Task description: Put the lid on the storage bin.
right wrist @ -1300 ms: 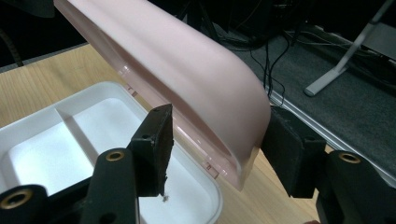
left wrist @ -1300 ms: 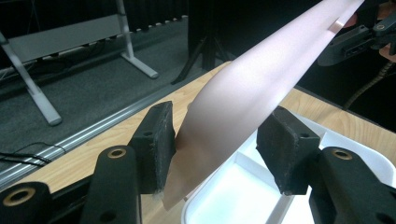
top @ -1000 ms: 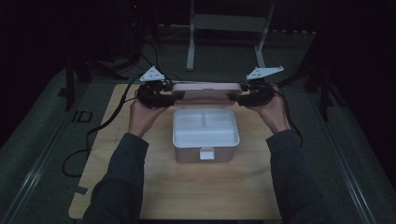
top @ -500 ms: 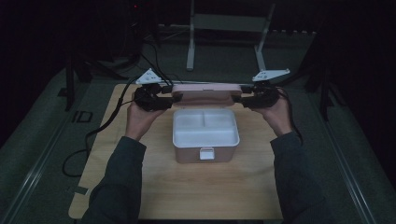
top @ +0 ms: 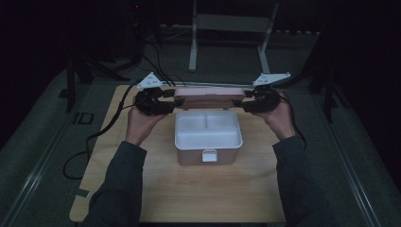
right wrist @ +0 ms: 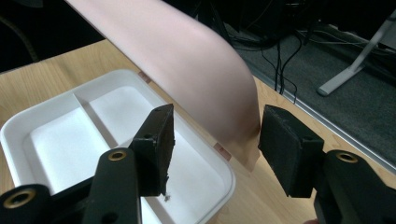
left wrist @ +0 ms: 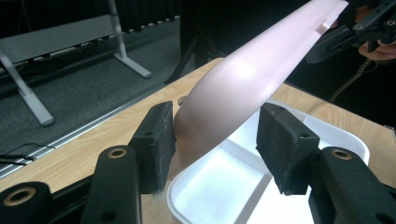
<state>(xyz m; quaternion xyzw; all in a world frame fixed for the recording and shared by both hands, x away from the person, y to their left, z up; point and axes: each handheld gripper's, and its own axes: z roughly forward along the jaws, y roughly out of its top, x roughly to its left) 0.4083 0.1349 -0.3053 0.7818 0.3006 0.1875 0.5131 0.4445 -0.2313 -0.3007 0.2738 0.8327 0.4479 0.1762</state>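
A pink lid [top: 208, 97] hangs level above the back edge of an open white two-compartment box [top: 189, 156] on the wooden table [top: 189, 194]. My left gripper [top: 171, 97] is shut on the lid's left end, and my right gripper [top: 246, 99] is shut on its right end. In the left gripper view the lid [left wrist: 252, 79] runs away from between the jaws of the left gripper [left wrist: 215, 140], over the box [left wrist: 355, 140]. The right gripper view shows the lid [right wrist: 187, 60] between the pads of the right gripper [right wrist: 215, 144], with the box [right wrist: 14, 135] below.
A metal stand [top: 227, 28] rises behind the table on the dark floor. Cables [top: 94, 137] trail off the table's left side. A metal rail [top: 38, 170] runs along the floor at the left. The box has a pink front latch [top: 209, 155].
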